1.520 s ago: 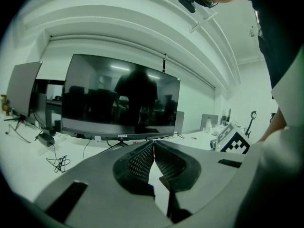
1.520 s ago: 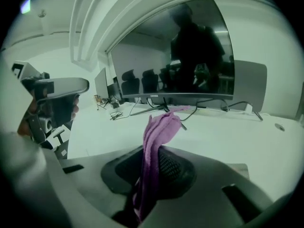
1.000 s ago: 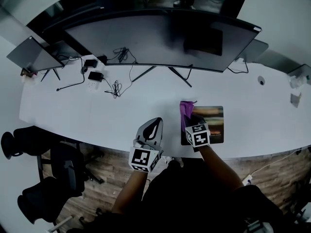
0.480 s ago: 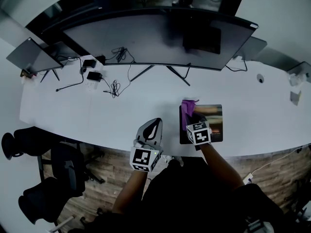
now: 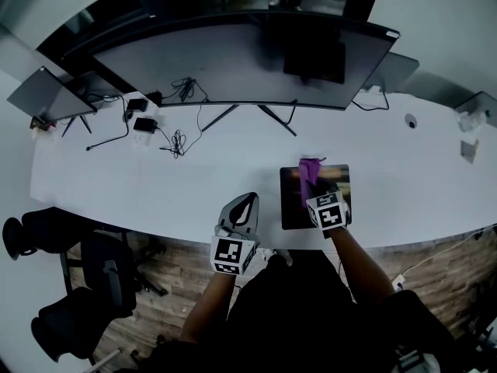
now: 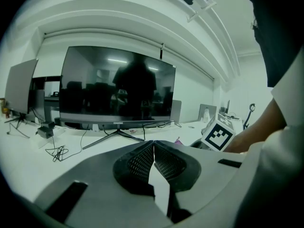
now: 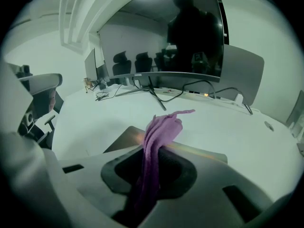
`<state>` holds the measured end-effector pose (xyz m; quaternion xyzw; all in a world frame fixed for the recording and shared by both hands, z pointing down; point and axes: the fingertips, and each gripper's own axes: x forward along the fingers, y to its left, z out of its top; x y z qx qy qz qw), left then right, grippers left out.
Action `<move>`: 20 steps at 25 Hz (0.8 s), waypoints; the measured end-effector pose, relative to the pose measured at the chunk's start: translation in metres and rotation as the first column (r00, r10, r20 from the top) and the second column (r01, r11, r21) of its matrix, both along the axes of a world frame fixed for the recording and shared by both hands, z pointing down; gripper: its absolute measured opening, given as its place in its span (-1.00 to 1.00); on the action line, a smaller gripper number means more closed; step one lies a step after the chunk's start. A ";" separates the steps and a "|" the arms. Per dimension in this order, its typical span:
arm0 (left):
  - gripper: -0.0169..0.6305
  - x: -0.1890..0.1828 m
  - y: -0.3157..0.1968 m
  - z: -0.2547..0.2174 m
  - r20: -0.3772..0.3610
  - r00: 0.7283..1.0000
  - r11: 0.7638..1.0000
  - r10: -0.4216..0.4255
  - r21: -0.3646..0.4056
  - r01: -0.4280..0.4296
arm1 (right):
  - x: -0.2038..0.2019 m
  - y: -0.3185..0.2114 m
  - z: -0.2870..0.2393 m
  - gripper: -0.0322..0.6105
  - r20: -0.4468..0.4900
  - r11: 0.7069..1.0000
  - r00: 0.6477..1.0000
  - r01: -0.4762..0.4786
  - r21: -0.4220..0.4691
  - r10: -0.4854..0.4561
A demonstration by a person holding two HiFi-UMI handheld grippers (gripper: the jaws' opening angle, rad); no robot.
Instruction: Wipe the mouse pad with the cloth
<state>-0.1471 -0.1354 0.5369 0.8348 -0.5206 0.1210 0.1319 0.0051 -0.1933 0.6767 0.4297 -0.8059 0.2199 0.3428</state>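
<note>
Two grippers: right gripper (image 5: 317, 189) clamps the bunched purple cloth (image 5: 311, 168) over the mouse pad (image 5: 293, 208), left gripper (image 5: 242, 206) idles closed and empty at the desk (image 5: 155, 185) edge; unpinned, the pad may skid with the cloth.

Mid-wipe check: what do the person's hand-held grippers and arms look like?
The left hand-held gripper and right hand-held gripper each have a pale grey shell, dark jaws and a white cube with black square markers; the left's pads look dotted. No cables show. Forearms bare; dark top.
</note>
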 end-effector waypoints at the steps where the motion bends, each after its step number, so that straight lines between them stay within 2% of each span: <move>1: -0.88 0.003 0.001 0.001 0.007 1.000 1.000 0.008 -0.001 -0.008 | 0.004 0.000 0.000 -0.68 -0.009 1.000 1.000 0.002 0.000 -0.002; 5: -0.88 0.013 -0.001 0.004 0.012 0.999 0.999 0.038 -0.002 -0.038 | 0.022 -0.004 -0.001 -0.68 -0.036 1.000 0.999 -0.007 0.005 0.007; 13: -0.88 0.019 -0.010 0.012 0.012 0.999 0.999 0.044 -0.023 -0.044 | 0.071 -0.009 0.000 -0.68 -0.107 0.999 0.993 -0.049 0.016 0.050; 20: -0.88 0.035 -0.014 0.015 -0.011 0.997 0.996 0.076 -0.046 -0.076 | 0.111 -0.016 0.002 -0.68 -0.157 0.998 0.985 -0.065 0.021 0.067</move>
